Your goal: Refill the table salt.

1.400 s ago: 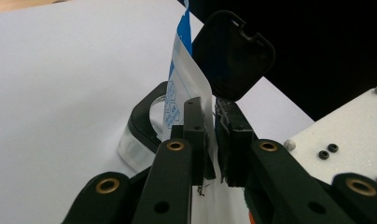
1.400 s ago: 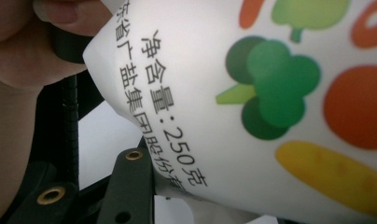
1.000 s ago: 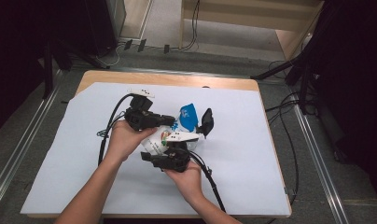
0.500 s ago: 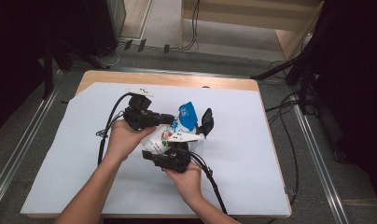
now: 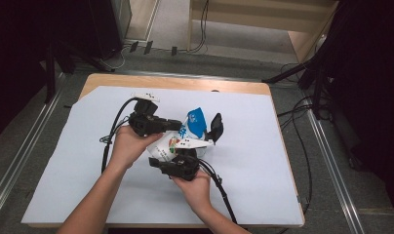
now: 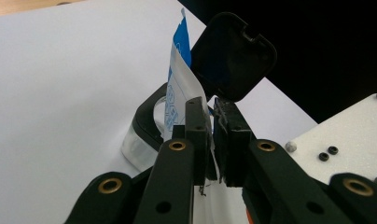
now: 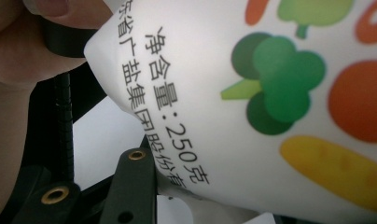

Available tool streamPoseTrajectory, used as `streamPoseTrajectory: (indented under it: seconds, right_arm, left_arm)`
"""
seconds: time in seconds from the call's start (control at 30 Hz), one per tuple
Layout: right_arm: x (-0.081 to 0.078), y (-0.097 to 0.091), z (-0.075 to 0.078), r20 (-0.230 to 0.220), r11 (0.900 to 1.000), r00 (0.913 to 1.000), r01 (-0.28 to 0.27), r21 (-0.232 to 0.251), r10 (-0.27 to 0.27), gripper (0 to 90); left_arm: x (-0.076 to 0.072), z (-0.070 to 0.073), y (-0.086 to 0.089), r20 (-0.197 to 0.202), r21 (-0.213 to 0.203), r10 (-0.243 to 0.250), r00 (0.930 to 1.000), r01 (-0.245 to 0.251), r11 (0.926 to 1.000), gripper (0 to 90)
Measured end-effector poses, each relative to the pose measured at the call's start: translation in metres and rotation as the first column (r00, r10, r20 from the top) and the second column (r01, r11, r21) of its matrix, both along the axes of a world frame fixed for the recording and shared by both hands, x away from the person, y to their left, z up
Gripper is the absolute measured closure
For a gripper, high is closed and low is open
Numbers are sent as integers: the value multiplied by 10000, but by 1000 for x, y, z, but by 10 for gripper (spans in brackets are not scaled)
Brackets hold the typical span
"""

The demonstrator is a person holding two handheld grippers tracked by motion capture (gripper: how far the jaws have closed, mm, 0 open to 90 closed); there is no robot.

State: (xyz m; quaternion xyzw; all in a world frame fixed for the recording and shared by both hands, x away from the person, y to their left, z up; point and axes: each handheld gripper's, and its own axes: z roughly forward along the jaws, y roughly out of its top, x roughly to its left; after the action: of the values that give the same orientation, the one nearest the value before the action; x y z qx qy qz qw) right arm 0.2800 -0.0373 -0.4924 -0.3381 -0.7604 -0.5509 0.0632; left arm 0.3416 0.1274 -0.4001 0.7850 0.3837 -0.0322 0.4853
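The soft bag (image 5: 178, 141) is lifted just over the middle of the bench (image 5: 63, 185). It looks light, floppy and easy to tear. Its flat blue top is a good spot to pinch. The left claw (image 6: 210, 135) is squeezed shut on that top. The right claw (image 5: 178, 155) hugs the bag's fat bottom, part way open.

One pouch (image 5: 185, 139), white and blue with printed vegetables. One small clear container (image 6: 142, 140) with a black rim and one black hinged lid (image 6: 233, 56). Two grippers, the left gripper (image 5: 178, 126) and the right gripper (image 5: 192, 151). One desk (image 5: 136, 83) with one white sheet (image 5: 63, 180) over it.
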Motion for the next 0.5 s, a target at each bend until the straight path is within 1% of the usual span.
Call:
streamPoseTrajectory:
  seconds: [0.1,0.27,0.37,0.5]
  right_arm:
    - [1,0,0,83,10000,10000,12,-53,-11,645]
    - [1,0,0,196,9994,9998,-25,-343,32,645]
    - [1,1,0,157,9996,9999,-43,-269,47,646]
    - [2,0,1,53,9999,9999,-93,-87,93,645]
  left_arm:
    - [0,0,0,-27,83,-39,10000,40,10000,845]
    - [-1,0,-1,-27,367,-110,9999,111,9993,869]
    - [-1,1,-1,-5,426,-97,10000,98,9990,877]
    - [0,2,-2,2,351,-71,10000,71,9994,879]
